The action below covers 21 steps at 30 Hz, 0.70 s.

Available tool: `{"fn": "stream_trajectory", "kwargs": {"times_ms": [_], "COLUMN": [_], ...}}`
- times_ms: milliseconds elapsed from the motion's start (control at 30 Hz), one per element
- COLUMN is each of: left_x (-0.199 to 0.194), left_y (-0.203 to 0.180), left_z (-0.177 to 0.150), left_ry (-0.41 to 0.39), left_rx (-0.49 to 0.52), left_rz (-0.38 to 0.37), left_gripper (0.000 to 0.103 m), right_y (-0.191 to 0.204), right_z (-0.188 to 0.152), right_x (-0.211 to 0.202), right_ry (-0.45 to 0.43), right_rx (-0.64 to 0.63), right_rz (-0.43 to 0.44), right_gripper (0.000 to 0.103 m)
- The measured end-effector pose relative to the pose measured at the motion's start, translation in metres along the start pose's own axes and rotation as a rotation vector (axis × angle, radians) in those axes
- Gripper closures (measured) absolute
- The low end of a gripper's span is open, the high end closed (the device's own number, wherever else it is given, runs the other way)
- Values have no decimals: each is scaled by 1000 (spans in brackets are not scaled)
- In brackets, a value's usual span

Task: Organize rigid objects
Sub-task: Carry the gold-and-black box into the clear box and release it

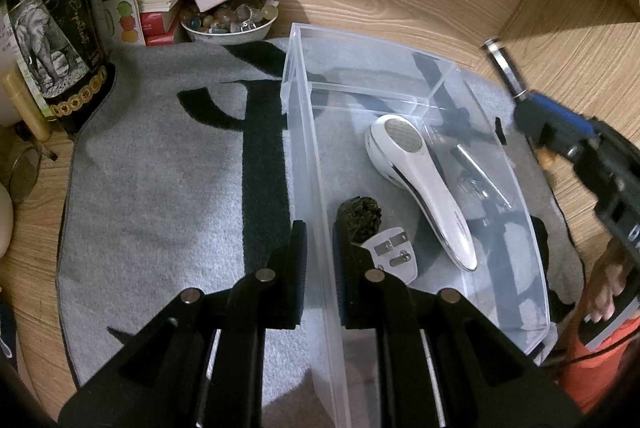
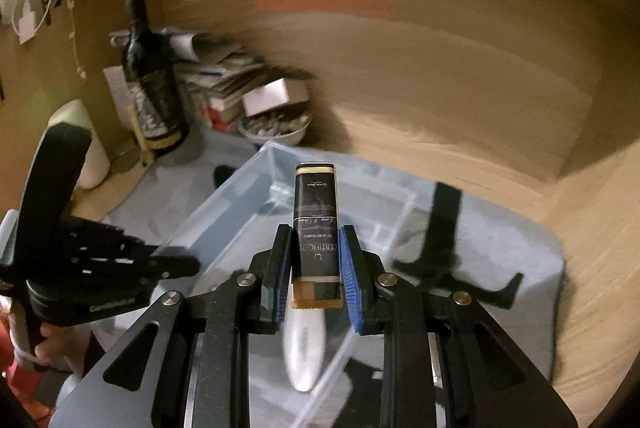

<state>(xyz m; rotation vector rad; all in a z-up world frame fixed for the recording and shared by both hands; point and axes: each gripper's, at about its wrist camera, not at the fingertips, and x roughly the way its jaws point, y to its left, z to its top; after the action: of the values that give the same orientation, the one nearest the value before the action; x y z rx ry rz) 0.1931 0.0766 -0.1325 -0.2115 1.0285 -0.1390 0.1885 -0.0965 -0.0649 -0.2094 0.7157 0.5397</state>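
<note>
The left gripper is clamped on the near side wall of a clear plastic bin standing on a grey mat; inside the bin lie a white handheld device, a white plug adapter, a dark pine cone and a small metal tool. The right gripper grips a slim black tube with gold trim, raised above the bin. A dark wine bottle stands at the mat's far left corner.
</note>
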Motion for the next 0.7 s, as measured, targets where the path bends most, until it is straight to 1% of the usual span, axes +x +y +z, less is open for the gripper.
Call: {"fn": "stream_trajectory", "kwargs": {"times_ms": [133,267,467,567,700], "left_x": [0,0,0,0,0], "left_y": [1,1,1,1,1], "left_z": [0,0,0,0,0], "left_ry": [0,0,0,-1,1], "left_rx": [-1,0,0,1,0], "left_rz": [-1,0,0,1,0], "left_gripper": [91,91,91,91,91], "right_y": [12,18,25,24,24], "right_z": [-4,-10,-19,-21,-22], "right_x": [11,24,38,40,41], "right_ry": [40,99,170,185,192], "right_rx": [-20,-29,-70,-65,-68], "right_rz": [15,42,50,66,63], "right_gripper": [81,81,81,81,81]}}
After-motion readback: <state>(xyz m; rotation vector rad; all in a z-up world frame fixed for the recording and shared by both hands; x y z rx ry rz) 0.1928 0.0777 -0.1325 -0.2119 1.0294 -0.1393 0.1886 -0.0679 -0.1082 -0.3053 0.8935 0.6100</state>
